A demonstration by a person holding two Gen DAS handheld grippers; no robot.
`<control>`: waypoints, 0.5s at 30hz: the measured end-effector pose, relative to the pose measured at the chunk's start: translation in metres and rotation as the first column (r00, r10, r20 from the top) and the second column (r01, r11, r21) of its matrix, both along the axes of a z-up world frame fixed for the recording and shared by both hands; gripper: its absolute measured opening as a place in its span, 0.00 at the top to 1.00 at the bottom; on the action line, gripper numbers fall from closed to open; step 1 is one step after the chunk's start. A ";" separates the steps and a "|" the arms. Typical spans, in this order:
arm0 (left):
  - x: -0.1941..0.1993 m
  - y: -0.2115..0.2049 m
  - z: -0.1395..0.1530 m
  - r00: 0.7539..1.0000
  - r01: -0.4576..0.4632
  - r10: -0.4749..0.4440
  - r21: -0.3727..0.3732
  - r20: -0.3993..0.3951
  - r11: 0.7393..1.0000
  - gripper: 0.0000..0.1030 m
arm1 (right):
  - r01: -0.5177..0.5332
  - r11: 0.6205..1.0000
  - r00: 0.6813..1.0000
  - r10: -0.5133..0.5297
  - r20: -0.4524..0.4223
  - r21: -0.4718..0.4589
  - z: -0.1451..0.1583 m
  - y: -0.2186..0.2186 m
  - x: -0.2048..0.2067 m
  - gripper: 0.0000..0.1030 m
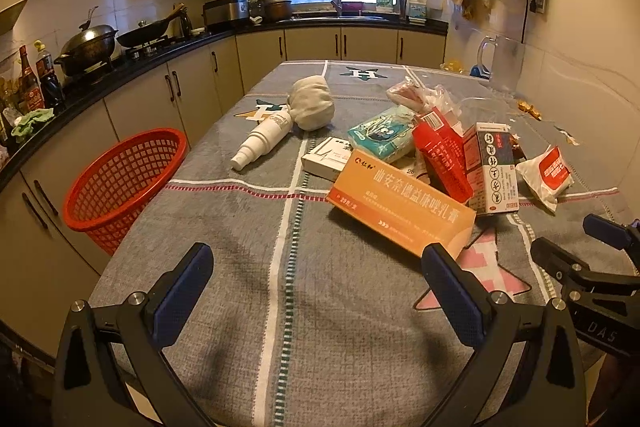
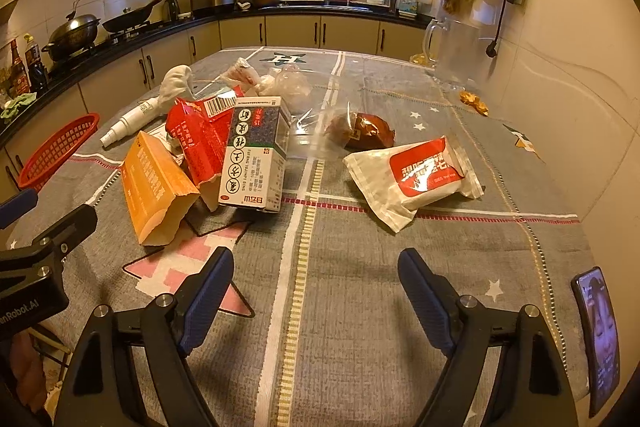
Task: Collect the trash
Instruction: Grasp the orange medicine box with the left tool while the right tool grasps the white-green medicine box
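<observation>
I'm looking at the grey table (image 1: 248,307) with the red basket (image 1: 120,183) off its left edge and the trash on top, orange box (image 1: 400,211) nearest, white packet (image 2: 412,179) right of it, while my left gripper (image 1: 316,279) and right gripper (image 2: 316,283) both hover spread apart, holding nothing.

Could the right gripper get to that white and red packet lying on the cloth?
Probably yes. The right gripper is open and empty, and the white and red packet lies by itself just ahead of it. Only bare tablecloth lies between them, and nothing rests on the packet.
</observation>
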State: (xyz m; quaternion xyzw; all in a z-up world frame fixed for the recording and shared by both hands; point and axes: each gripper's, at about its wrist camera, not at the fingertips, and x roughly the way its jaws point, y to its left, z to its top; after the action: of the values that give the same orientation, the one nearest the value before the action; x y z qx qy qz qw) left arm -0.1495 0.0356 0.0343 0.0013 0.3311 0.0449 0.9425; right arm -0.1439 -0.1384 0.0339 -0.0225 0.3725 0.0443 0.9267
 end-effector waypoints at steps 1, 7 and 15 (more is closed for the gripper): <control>0.002 0.000 0.001 1.000 0.005 -0.005 -0.013 -0.007 1.000 0.00 | -0.002 1.000 1.000 0.002 -0.001 0.004 0.001 -0.001 0.001 0.17; 0.020 0.002 0.007 0.996 0.058 -0.068 -0.146 -0.061 0.988 0.08 | 0.021 0.998 1.000 -0.021 -0.003 0.054 0.008 -0.017 0.010 0.21; 0.052 0.002 0.001 0.975 0.054 -0.125 -0.349 -0.185 0.936 0.15 | 0.044 0.996 0.999 -0.046 0.012 0.081 0.016 -0.031 0.015 0.21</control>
State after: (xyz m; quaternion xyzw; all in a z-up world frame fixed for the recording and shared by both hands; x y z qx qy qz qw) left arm -0.0971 0.0373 0.0350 -0.1425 0.4283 -0.0567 0.8905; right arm -0.1286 -0.1692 0.0497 0.0231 0.3646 0.0383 0.9301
